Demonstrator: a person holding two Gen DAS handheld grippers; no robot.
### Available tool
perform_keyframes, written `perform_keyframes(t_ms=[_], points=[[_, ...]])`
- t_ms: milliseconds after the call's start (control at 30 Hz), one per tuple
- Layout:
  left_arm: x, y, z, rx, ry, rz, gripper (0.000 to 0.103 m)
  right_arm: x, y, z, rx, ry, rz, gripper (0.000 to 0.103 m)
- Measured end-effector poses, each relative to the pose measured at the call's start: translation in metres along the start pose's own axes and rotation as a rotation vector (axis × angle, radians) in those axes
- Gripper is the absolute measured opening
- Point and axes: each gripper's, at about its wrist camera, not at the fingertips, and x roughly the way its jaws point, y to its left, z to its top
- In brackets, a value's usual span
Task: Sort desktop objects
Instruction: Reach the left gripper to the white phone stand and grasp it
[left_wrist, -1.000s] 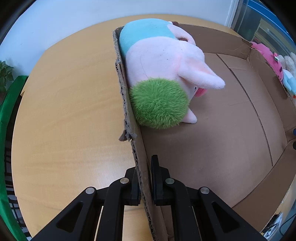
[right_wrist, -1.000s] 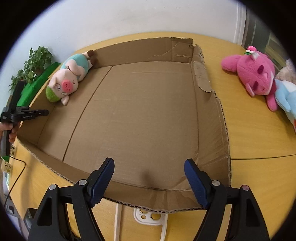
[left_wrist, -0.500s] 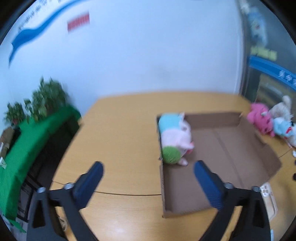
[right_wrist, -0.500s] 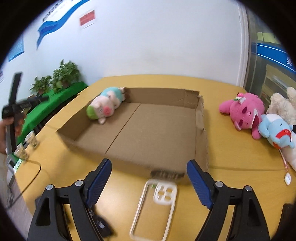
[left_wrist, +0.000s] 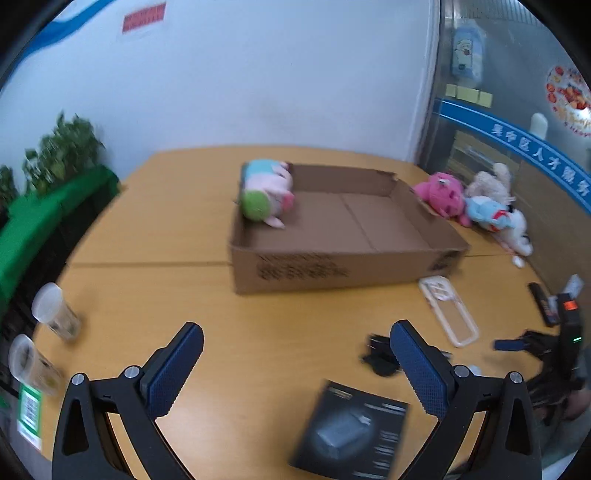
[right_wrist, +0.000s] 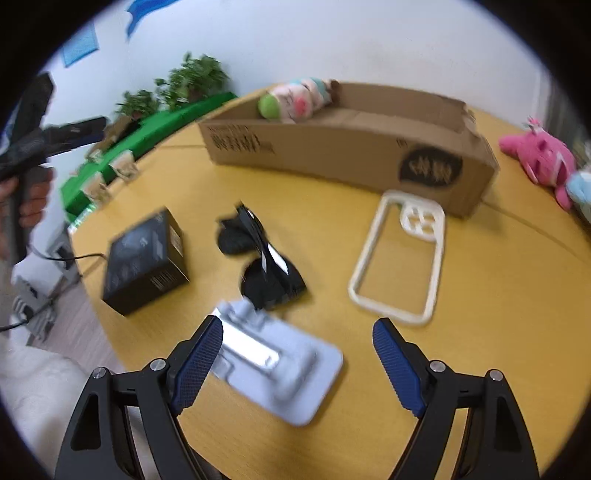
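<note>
A shallow cardboard box (left_wrist: 332, 269) (right_wrist: 332, 155) stands on the wooden table with a pink pig plush (left_wrist: 266, 194) (right_wrist: 295, 99) in its far left corner. My left gripper (left_wrist: 295, 350) is open and empty, high above the table's near side. My right gripper (right_wrist: 297, 347) is open and empty, low over a grey phone stand (right_wrist: 273, 369). Black sunglasses (right_wrist: 262, 258) (left_wrist: 380, 358), a black carton (right_wrist: 144, 258) (left_wrist: 351, 432) and a white phone case (right_wrist: 402, 254) (left_wrist: 448, 310) lie before the box.
A pink plush (left_wrist: 441, 194) (right_wrist: 543, 155), a blue plush (left_wrist: 487, 214) and a beige one (left_wrist: 491, 181) lie right of the box. Plastic cups (left_wrist: 55, 314) stand at the table's left edge. Green planters (left_wrist: 44, 206) run along the left wall.
My left gripper let go of the box wall, opened and pulled far back and up. My right gripper drew back and dropped low over the phone stand and sunglasses.
</note>
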Motion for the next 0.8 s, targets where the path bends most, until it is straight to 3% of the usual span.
perform_keyframes(t_ms=[167,200,267,467,567,667,800], points=[[0.005,-0.035,-0.024,-0.02,0.067,-0.142,0.101,0.01,0.005,-0.023,0.019,-0.001,-0.033,0.077],[0.007,-0.043,-0.028,-0.013,0.083,-0.161,0.101,0.012,0.005,-0.026,0.019,0.001,-0.044,0.074],[0.012,-0.064,-0.038,0.005,0.105,-0.181,0.1,0.017,0.003,-0.031,0.028,0.015,-0.02,0.057],[0.028,-0.118,-0.061,0.024,0.179,-0.27,0.098,0.011,-0.006,-0.046,0.109,-0.016,0.028,0.038],[0.039,-0.135,-0.075,0.037,0.217,-0.252,0.093,0.006,-0.01,-0.053,0.152,-0.033,0.034,0.034],[0.062,-0.15,-0.087,0.05,0.294,-0.222,0.07,0.0,-0.011,-0.058,0.162,-0.036,0.016,0.034],[0.084,-0.166,-0.104,0.058,0.368,-0.207,0.068,-0.009,-0.017,-0.068,0.196,-0.036,-0.005,0.034]])
